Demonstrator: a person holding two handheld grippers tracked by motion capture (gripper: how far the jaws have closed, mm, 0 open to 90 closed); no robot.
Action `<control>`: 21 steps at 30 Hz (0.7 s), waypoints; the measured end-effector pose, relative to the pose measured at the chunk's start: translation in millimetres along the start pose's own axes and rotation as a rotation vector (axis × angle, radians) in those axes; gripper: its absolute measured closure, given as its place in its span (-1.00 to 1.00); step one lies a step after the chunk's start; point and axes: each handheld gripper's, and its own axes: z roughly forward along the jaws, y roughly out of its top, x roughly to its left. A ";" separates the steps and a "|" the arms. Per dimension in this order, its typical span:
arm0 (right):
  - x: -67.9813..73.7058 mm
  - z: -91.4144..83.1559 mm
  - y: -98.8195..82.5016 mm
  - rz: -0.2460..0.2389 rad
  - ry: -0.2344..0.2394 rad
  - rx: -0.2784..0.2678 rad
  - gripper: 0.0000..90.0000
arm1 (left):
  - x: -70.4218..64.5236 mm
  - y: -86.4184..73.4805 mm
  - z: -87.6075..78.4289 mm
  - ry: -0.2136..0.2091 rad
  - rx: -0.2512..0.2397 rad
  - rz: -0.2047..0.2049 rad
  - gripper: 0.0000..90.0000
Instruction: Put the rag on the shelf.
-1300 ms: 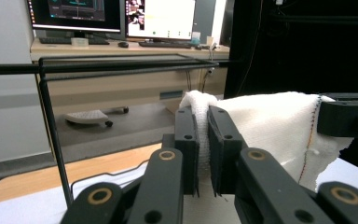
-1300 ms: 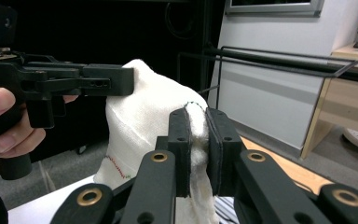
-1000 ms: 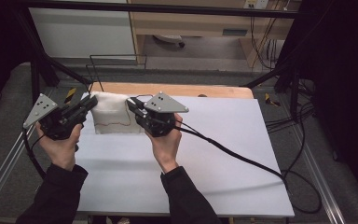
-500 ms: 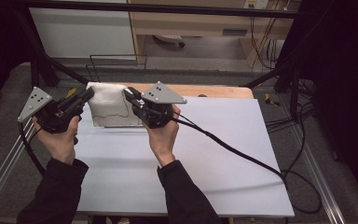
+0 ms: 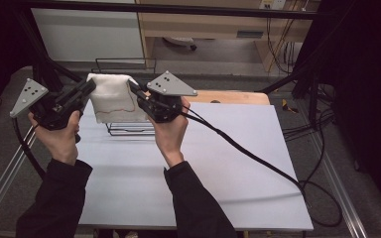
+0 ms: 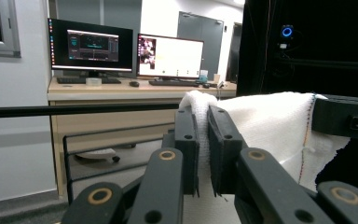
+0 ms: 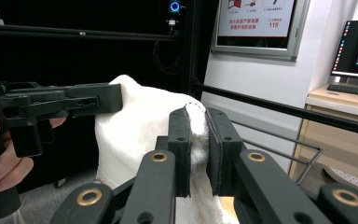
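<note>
A white towel (image 5: pixel 111 96) with a thin coloured stitched edge hangs stretched between my two grippers, above the far left part of the table. My left gripper (image 5: pixel 90 87) is shut on its left top corner; the cloth (image 6: pixel 265 128) is pinched between the two black jaws in the left gripper view. My right gripper (image 5: pixel 132 87) is shut on the right top corner, with the towel (image 7: pixel 140 130) bunched between its jaws. In the right gripper view the left gripper (image 7: pixel 107 100) and the hand holding it show at the left.
A black wire rack (image 5: pixel 129 130) sits on the white table (image 5: pixel 218 163) under the towel. A wooden board (image 5: pixel 233 97) lies along the table's far edge. The right gripper's cable (image 5: pixel 258 161) trails across the table to the right. A desk with monitors (image 6: pixel 93 46) stands beyond.
Both hands have risen and lifted the towel off the table; it now hangs in the air between the grippers, and the wire rack beneath it has come into sight.
</note>
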 end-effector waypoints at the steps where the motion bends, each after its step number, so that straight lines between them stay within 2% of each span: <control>1: -0.3 0.7 1.4 0.000 -0.001 -0.002 0.81 | 0.2 1.5 0.7 0.000 -0.004 0.001 0.85; 11: -2.4 7.7 14.0 -0.008 -0.013 -0.015 0.81 | 4.6 12.5 6.4 0.006 -0.017 -0.001 0.85; 21: -10.4 17.9 25.5 0.003 -0.025 -0.028 0.81 | 8.7 26.6 16.6 0.019 -0.028 0.018 0.85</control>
